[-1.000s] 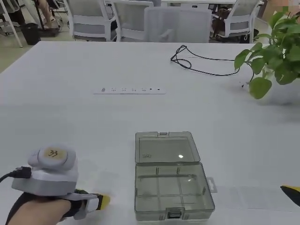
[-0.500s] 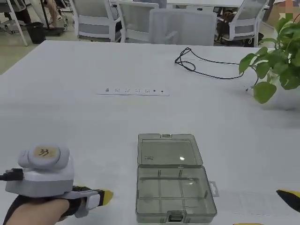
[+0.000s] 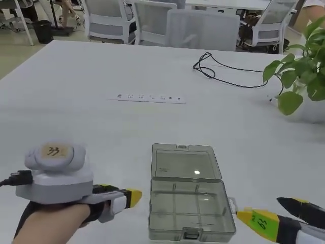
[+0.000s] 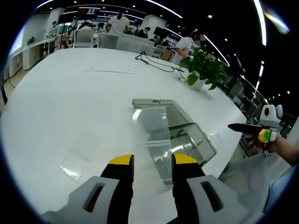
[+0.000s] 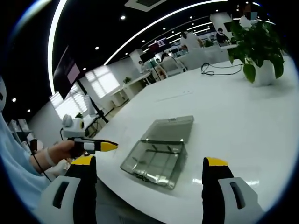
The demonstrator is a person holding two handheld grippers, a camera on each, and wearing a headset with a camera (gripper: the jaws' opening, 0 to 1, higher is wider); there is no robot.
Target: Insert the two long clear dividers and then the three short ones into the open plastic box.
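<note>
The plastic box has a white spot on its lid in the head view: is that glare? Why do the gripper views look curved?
Head view: yes, a glint on the lid of the plastic box, likely a lamp reflected; lines straight. Left gripper view: the fisheye lens bows the table edge. Right gripper view: same bowing, ceiling lights drawn into curved streaks.

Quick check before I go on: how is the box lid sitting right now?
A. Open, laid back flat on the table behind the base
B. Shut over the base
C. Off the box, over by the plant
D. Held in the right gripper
A: in the head view the lid lies flat on the table, joined to the far edge of the box base.
</note>
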